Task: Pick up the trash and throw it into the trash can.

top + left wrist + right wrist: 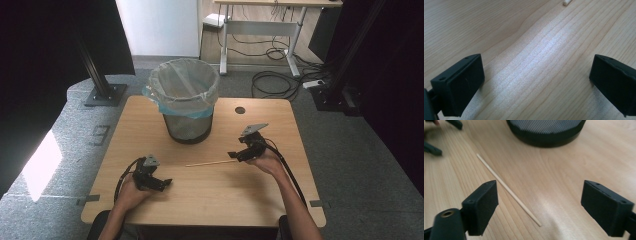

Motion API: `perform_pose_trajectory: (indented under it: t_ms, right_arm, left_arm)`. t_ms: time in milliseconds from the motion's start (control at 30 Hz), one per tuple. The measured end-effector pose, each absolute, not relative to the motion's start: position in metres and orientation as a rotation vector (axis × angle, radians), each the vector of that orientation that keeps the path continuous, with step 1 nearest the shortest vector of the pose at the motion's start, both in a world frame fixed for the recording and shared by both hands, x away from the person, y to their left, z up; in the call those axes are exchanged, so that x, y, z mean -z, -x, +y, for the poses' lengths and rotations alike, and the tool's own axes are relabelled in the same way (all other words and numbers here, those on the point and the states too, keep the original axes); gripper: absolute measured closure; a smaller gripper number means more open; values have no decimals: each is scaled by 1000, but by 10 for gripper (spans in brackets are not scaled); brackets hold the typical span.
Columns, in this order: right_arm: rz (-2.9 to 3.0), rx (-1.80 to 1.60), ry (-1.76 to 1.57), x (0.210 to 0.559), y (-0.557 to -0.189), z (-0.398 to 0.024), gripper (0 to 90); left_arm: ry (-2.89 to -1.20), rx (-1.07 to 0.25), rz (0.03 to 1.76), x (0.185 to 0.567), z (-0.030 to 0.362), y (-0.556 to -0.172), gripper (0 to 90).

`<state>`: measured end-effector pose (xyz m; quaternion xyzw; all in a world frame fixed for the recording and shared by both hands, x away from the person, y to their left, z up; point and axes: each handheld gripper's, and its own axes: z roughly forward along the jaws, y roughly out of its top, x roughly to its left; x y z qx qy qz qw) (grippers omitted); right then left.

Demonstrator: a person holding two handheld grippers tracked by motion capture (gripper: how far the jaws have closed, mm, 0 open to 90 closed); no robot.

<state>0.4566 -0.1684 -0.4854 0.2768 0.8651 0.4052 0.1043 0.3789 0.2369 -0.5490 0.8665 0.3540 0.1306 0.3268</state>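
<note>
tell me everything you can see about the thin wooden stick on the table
The stick is a long, very thin, straight, pale rod that looks like wood or bamboo, much like a skewer. It lies flat on the wooden table, in front of the bin and apart from it. One end reaches between the open jaws of the right tongs, which don't touch it; the other points toward the left tongs. It looks whole and unbent.

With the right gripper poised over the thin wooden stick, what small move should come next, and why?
Probably shut the right gripper on the thin wooden stick. Its jaws stand open, low over the light wooden table, with the stick's near end lying between them, untouched. The black mesh wastebasket with its plastic liner stands just beyond, a likely destination.
</note>
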Motion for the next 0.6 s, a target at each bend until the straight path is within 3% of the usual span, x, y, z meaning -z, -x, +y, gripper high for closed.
perform_pose_trajectory:
  t_ms: [67,133,433,600]
  right_arm:
    - [2561,-1195,-803,490,-457,-167,200]
    - [2593,-1204,-746,504,-457,-161,285]
    - [2668,-1167,-698,535,-461,-151,403]
    - [2638,-1145,-661,547,-460,-155,540]
  left_arm:
    - [-2270,-342,927,549,237,-379,0]
    - [-2270,-342,927,549,237,-379,0]
    - [-2269,-342,928,549,237,-379,0]
    - [-2269,-342,927,549,237,-379,0]
